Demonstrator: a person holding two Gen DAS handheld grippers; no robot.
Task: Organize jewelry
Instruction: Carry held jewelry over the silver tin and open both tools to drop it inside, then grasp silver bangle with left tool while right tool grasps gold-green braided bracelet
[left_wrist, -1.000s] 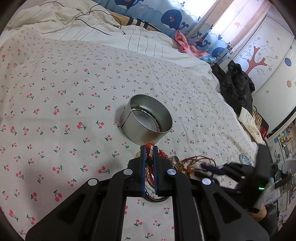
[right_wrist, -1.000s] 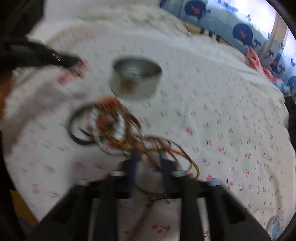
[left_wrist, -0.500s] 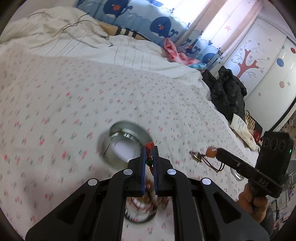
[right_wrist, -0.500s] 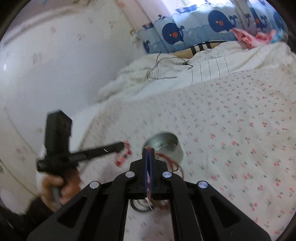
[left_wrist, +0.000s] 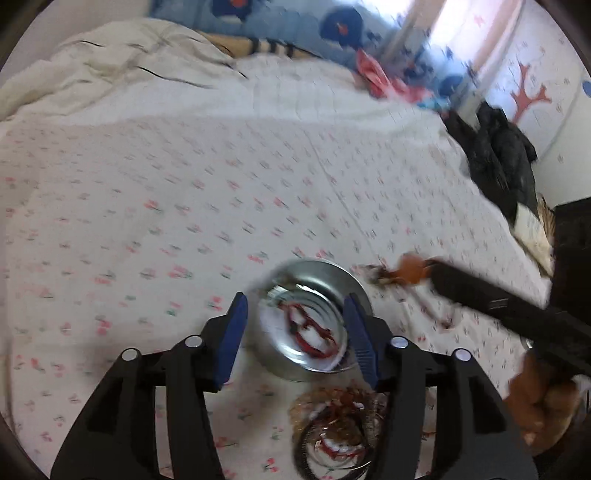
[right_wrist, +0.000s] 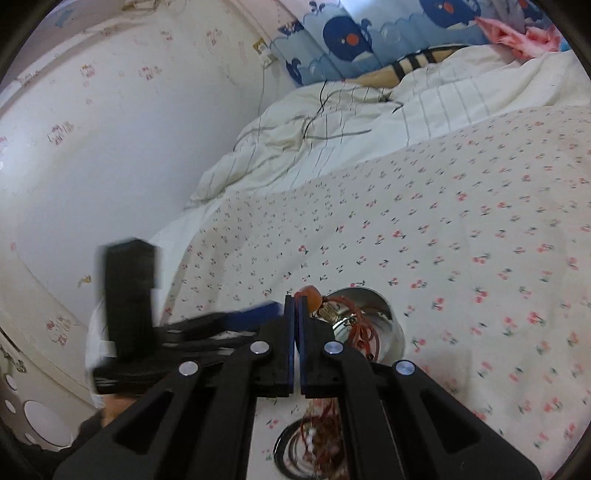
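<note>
left gripper (left_wrist: 295, 325): above metal tin (left_wrist: 310, 321), jaws opening, nothing between pads | red cord bracelet (left_wrist: 310, 328): lying inside tin | right gripper (right_wrist: 295, 301): clamped on orange-bead bracelet (right_wrist: 312, 295), hanging over tin rim | jewelry pile (left_wrist: 340, 432): on cherry-print bed sheet (left_wrist: 184, 221), just beside tin

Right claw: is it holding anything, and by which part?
Yes. The right claw is shut on a red cord bracelet, gripped beside its orange bead; the rest dangles toward the metal tin.
</note>
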